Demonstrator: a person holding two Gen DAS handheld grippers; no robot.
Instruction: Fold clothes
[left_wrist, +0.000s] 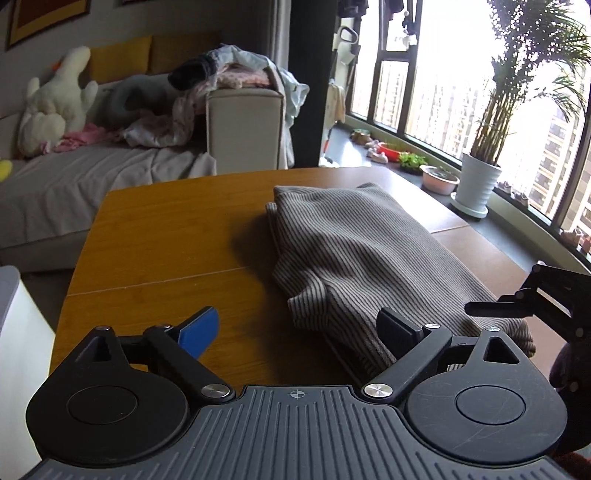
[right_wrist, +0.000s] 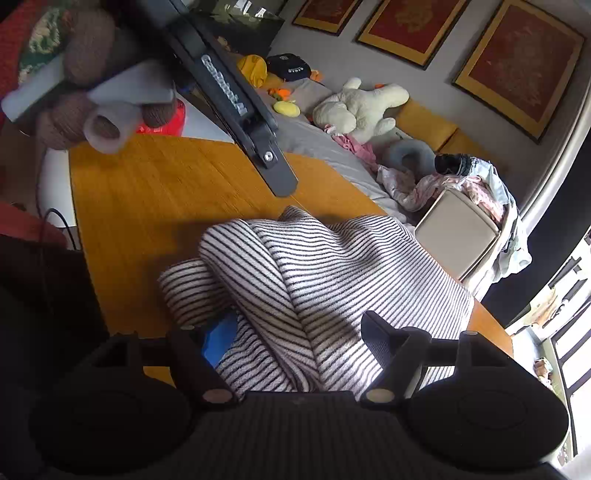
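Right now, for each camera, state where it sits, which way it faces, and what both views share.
Left wrist: on the left gripper, open above the wooden table, facing the window; the right gripper enters at right.
Right wrist: on the right gripper, jaws around a fold of the striped garment, facing the sofa; a gloved hand shows top left.
Shared: garment, table, sofa.

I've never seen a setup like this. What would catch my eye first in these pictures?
Probably the striped garment, bunched in folds on the wooden table, with black gripper fingers framing it from below. Behind, a white plush toy sits on the sofa, and a tall potted palm stands by the bright window.
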